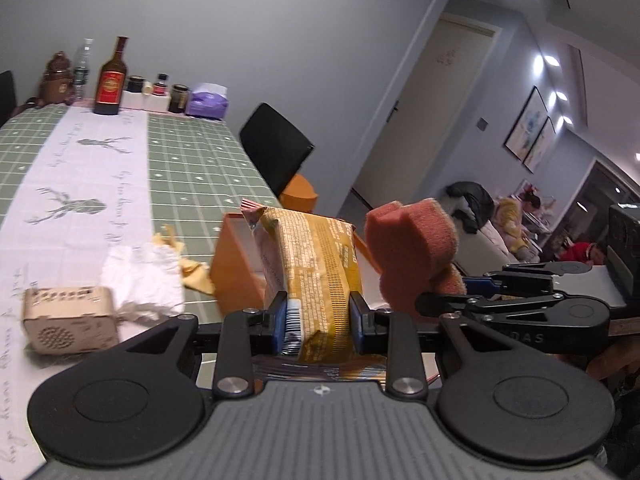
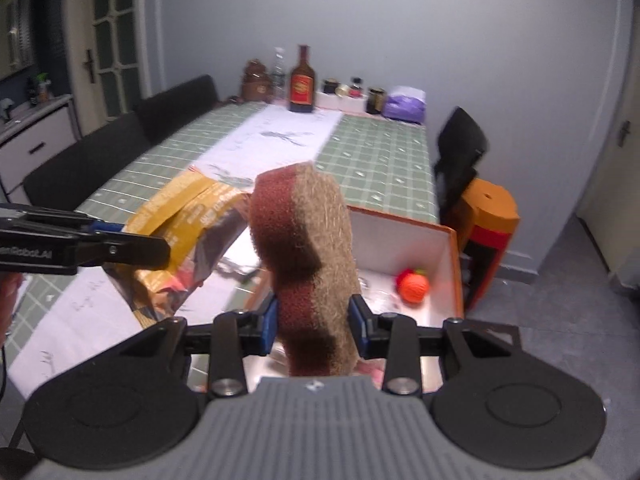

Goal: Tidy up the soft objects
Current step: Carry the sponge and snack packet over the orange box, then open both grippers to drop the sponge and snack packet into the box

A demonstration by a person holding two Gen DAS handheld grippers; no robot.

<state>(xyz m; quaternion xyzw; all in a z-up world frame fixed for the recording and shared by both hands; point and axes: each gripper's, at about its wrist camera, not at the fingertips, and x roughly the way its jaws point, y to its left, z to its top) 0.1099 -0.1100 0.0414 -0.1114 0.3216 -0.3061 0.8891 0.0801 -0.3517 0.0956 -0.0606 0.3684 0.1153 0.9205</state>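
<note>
My left gripper (image 1: 319, 322) is shut on a yellow snack packet (image 1: 316, 276), lifted above the table in front of an orange box (image 1: 234, 276). Seen from the right wrist, that same snack packet (image 2: 188, 224) hangs to the left, with the left gripper's fingers (image 2: 120, 250) clamped on it. My right gripper (image 2: 313, 326) is shut on a red-brown sponge with a tan scouring face (image 2: 308, 248), held above the orange box (image 2: 454, 264) with its white inside. The sponge (image 1: 408, 256) also shows right of the packet in the left wrist view. An orange-red ball (image 2: 412, 286) lies in the box.
A small perforated wooden box (image 1: 68, 320), crumpled white foil (image 1: 140, 280) and a yellow cloth (image 1: 192, 272) lie on the green checked tablecloth (image 1: 192, 152). Bottles and jars (image 2: 302, 80) line the far end. A black chair (image 2: 460, 152) and orange stools (image 2: 488, 216) stand at the right.
</note>
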